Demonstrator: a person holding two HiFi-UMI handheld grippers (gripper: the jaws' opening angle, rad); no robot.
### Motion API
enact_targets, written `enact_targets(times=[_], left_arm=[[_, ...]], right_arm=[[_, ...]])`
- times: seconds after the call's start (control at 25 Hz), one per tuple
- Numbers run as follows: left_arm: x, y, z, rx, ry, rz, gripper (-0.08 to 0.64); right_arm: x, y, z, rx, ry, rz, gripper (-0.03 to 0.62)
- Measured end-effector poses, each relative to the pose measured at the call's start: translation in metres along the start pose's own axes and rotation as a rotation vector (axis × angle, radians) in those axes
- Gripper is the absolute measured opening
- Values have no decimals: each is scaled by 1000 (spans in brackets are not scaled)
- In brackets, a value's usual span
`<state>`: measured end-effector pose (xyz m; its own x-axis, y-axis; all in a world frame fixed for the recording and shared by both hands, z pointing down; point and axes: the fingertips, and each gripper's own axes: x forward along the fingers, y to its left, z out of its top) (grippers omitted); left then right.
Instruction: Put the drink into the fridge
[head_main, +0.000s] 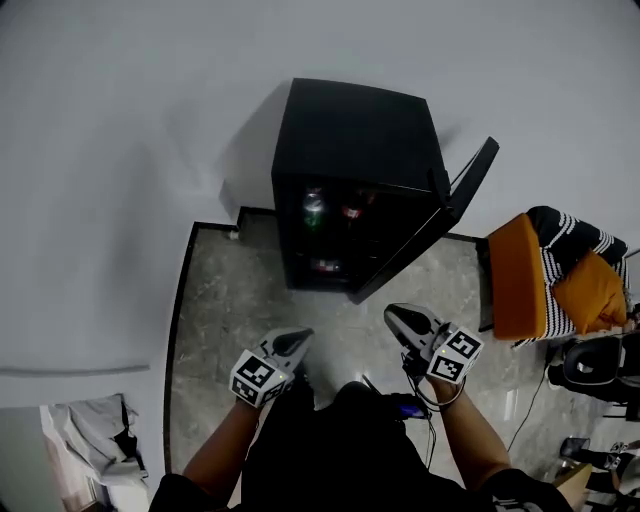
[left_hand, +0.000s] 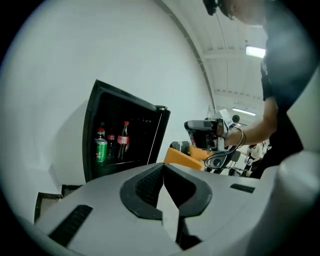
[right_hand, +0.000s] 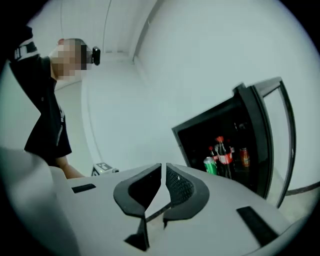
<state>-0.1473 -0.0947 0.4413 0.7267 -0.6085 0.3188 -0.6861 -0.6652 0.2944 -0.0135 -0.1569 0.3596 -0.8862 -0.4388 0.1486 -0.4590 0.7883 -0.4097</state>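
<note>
The black fridge (head_main: 355, 150) stands against the white wall with its door (head_main: 430, 230) swung open to the right. On its shelf I see a green can (left_hand: 101, 150) and a cola bottle (left_hand: 123, 141), and the right gripper view adds a red can (right_hand: 244, 156) beside them. My left gripper (head_main: 297, 340) and right gripper (head_main: 392, 315) hover low in front of the fridge, well short of it. Both are shut, with nothing between the jaws. The left gripper view also catches the right gripper (left_hand: 202, 131) off to its right.
A grey marble floor (head_main: 230, 300) lies before the fridge. An orange-cushioned chair (head_main: 520, 275) with striped fabric stands at the right, near the open door. Cables hang from the right gripper. Pale cloth (head_main: 95, 430) lies at the lower left.
</note>
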Motion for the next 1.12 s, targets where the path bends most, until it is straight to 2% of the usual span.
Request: enact_targets(times=[0.08, 0.2, 0.32, 0.44, 0.52, 0.6, 0.72, 0.84, 1.12], left_arm=[[-11, -32, 22, 26, -47, 6, 11], [-24, -81, 55, 53, -141, 33, 11], [-39, -115, 74, 27, -220, 124, 11], [-44, -160, 86, 40, -281, 187, 11], [-39, -194, 90, 50, -292, 190, 11], [-35, -228, 86, 57, -270, 178, 11], [-33, -266, 75, 44, -244, 154, 11], [-37, -293, 69, 42, -236, 138, 11], [-41, -339, 58, 100, -236, 35, 11]], right_arm=[[-28, 29, 24, -46, -32, 54, 37], [-61, 76, 42, -156, -38, 180, 23], [-86, 114, 46, -230, -48, 284, 23], [-123, 131, 49, -262, -75, 338, 23], [-152, 131, 53, -277, -100, 355, 23], [-181, 134, 52, -276, -122, 366, 23], [-208, 134, 43, -223, -138, 358, 25], [-221, 140, 31, -174, -134, 360, 25], [-250, 174, 15, -219, -121, 339, 24]])
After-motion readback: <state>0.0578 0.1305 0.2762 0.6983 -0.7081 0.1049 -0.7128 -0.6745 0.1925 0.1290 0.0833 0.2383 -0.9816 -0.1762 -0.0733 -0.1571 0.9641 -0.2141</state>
